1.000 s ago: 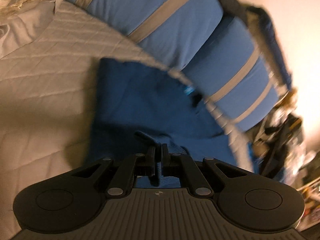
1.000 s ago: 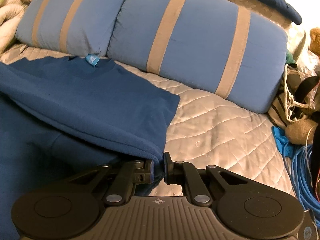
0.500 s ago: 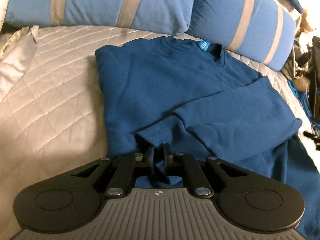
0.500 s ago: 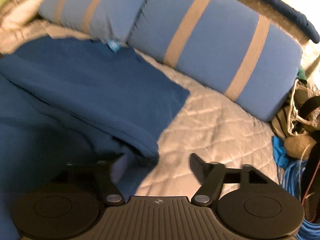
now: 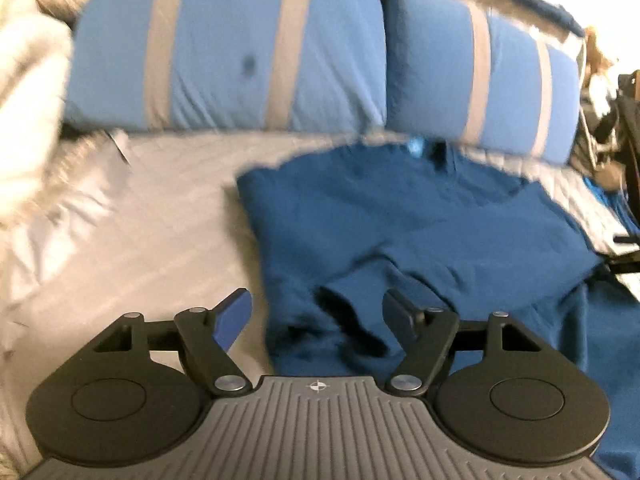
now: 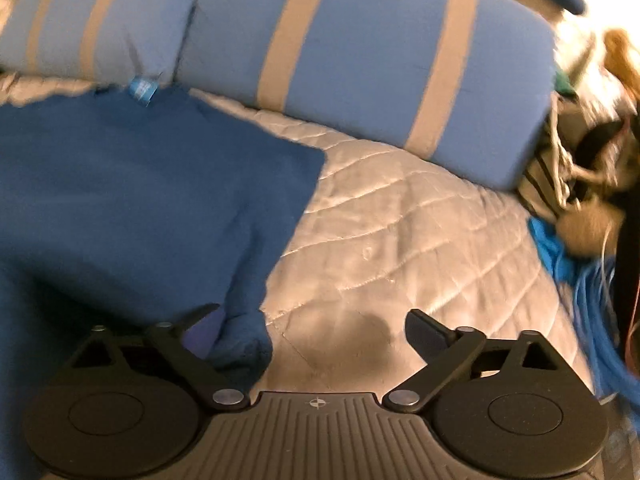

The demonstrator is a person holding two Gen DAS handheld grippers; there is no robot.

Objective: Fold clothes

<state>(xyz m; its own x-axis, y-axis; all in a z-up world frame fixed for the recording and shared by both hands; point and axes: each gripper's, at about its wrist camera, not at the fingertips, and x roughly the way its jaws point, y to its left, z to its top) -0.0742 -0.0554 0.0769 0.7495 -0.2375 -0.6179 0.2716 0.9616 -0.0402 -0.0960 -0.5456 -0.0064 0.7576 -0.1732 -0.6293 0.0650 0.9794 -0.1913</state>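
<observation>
Left wrist: we see both sleeves folded across the blue sweater (image 5: 420, 216).
Left gripper (image 5: 316, 304) and right gripper (image 6: 312, 316) are both opening, gripping nothing.

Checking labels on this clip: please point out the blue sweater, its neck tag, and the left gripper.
blue sweater (image 5: 400, 216), left wrist view, chest panel.
neck tag (image 6: 143, 89), right wrist view, tag face.
left gripper (image 5: 316, 306), left wrist view, between fingertips.

We count one dark blue sweater (image 5: 420, 216) lying across the middle of the frame, with one light blue neck label (image 5: 415, 146) at its collar. Behind it, along the top, we see two blue pillows (image 5: 240, 60), each crossed by two grey stripes (image 5: 286, 46), and one quilted bedcover (image 6: 400, 232) below.
</observation>
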